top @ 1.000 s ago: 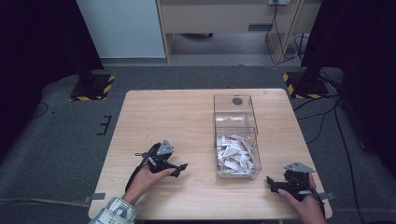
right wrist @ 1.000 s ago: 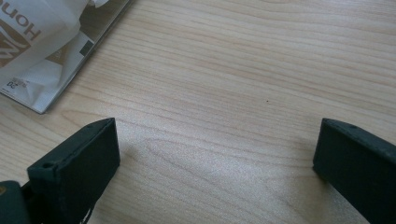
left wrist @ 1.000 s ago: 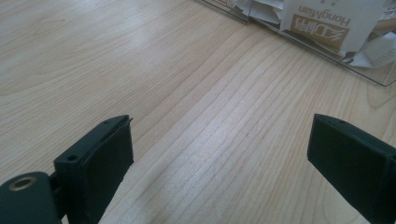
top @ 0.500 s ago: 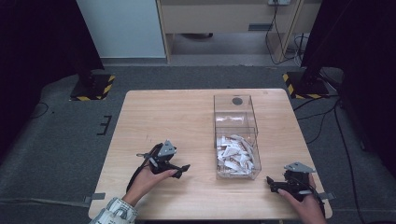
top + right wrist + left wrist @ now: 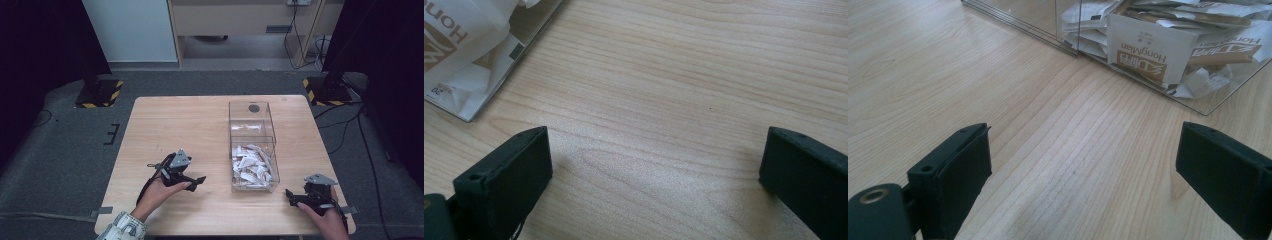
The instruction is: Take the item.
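Pale wood table (image 5: 200, 125) carries a clear plastic box (image 5: 252, 145) right of its middle, seen from the high view. The box's near half is heaped with white sachets (image 5: 251, 165); its far half looks bare apart from a dark round spot. The left gripper (image 5: 196, 181) sits on the tabletop in the person's left hand (image 5: 157, 192), well left of the box and pointing toward it. The right gripper (image 5: 291, 196) lies near the front right corner in the right hand (image 5: 325, 220), just beyond the box's near right corner and aimed leftward.

From the left gripper view, the left gripper (image 5: 1083, 170) has its two black jaws spread wide, with only bare wood grain between them — nothing held. Ahead, the clear box (image 5: 1058, 30) stands on the table, and through its wall the sachets (image 5: 1143, 55) show, one printed with gold-brown lettering.

From the right gripper view, the right gripper (image 5: 656, 165) is likewise wide open and empty — its jaws stand far apart over plain wood. At upper left, a corner of the clear box (image 5: 536, 32) rests on the table, with white sachets (image 5: 459, 45) pressed against its wall.
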### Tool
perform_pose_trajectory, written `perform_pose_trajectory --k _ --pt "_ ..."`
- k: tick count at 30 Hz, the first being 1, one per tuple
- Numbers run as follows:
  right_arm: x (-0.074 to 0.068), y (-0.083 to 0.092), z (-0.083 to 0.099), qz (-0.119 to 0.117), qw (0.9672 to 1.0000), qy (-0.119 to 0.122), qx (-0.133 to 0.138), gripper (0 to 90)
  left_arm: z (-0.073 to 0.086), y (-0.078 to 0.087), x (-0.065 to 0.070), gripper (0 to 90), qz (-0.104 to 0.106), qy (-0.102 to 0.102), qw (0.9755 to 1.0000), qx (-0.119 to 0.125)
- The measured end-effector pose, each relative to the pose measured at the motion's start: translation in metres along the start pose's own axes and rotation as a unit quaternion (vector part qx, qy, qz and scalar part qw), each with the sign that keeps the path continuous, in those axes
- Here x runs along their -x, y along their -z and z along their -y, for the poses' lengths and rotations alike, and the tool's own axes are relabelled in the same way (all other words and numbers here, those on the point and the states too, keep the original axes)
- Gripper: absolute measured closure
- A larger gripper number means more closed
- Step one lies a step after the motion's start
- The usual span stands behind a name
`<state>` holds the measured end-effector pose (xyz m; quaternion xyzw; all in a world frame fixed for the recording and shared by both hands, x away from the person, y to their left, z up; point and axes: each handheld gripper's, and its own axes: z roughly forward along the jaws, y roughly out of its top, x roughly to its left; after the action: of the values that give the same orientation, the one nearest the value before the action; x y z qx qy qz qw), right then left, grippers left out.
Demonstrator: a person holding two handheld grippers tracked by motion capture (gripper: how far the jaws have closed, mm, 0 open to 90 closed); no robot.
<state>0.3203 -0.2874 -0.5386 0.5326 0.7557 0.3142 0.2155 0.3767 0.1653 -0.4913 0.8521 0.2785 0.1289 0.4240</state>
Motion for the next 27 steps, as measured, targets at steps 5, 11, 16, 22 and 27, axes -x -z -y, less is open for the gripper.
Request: perform_pose_trajectory --k 5,11,16,22,27 --pt "0.0 0.0 0.0 0.0 1.0 0.0 0.0 0.8 -0.003 -0.001 0.002 6.8 0.003 0.0 1.0 0.001" --pt "0.0 0.0 0.0 0.0 1.0 0.0 0.001 0.8 -0.021 0.004 0.005 6.9 0.009 -0.003 0.9998 0.017" --pt "0.0 0.0 0.0 0.0 1.0 0.001 0.0 0.9 -0.04 0.006 0.011 6.8 0.016 -0.012 0.9995 0.024" --pt "0.0 0.0 0.0 0.0 1.0 0.0 0.0 0.8 -0.058 0.002 0.017 6.7 0.018 -0.022 0.9991 0.031" --pt "0.0 0.0 0.0 0.0 1.0 0.001 0.0 0.9 -0.075 0.0 0.023 6.8 0.025 -0.034 0.9986 0.033"
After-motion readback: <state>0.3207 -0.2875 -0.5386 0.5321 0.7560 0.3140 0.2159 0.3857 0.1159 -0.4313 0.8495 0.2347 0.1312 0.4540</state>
